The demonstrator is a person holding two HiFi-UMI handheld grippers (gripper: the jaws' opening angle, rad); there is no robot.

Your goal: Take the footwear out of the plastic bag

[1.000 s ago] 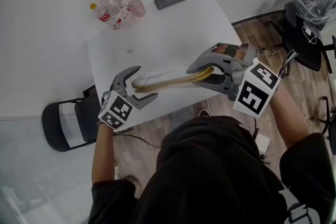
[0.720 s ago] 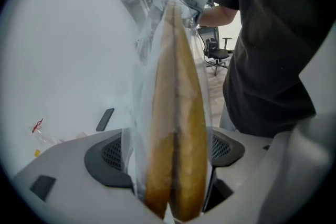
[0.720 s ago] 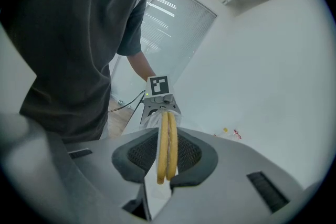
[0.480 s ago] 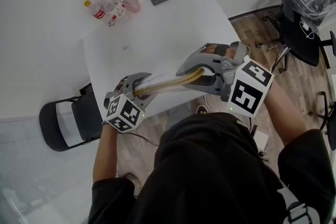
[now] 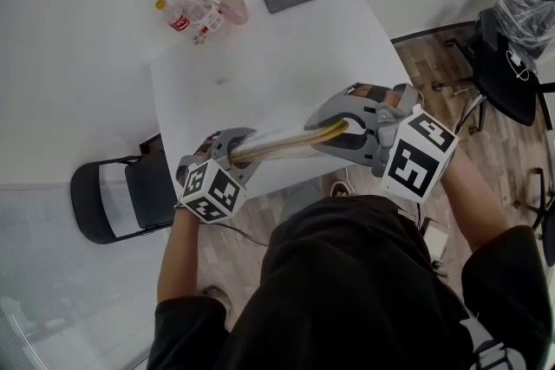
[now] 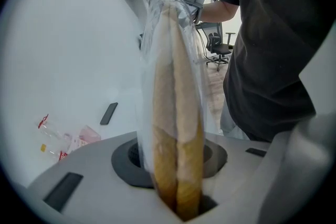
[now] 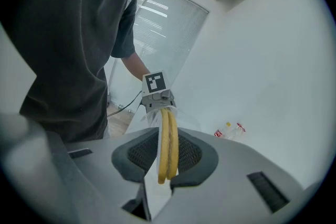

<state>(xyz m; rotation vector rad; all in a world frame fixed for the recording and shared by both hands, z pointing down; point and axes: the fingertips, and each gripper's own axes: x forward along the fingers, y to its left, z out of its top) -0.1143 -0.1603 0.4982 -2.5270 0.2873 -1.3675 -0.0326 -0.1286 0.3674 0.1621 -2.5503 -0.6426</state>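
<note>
In the head view, flat, thin, tan-yellow footwear [image 5: 290,140] inside a clear, glossy plastic bag [image 5: 260,148] is held over the near edge of the smooth white table [image 5: 260,48]. Its long axis runs from 8 to 2 o'clock, between the left gripper [image 5: 234,153] and the right gripper [image 5: 336,127]. In the left gripper view, the jaws have just been closing and pinch the bagged end at 6 o'clock. In the right gripper view, the jaws are clamped on the opposite end.

Black short-sleeved T-shirt [image 5: 355,290], white print [image 5: 486,349] at hem, grey plastic left tongs [image 5: 245,150] and right tongs [image 5: 321,130], each with white cube [image 5: 419,159] of black square markers, dark mesh pads [image 7: 143,153], left jaws just closing on bagged footwear [image 5: 277,143]
</note>
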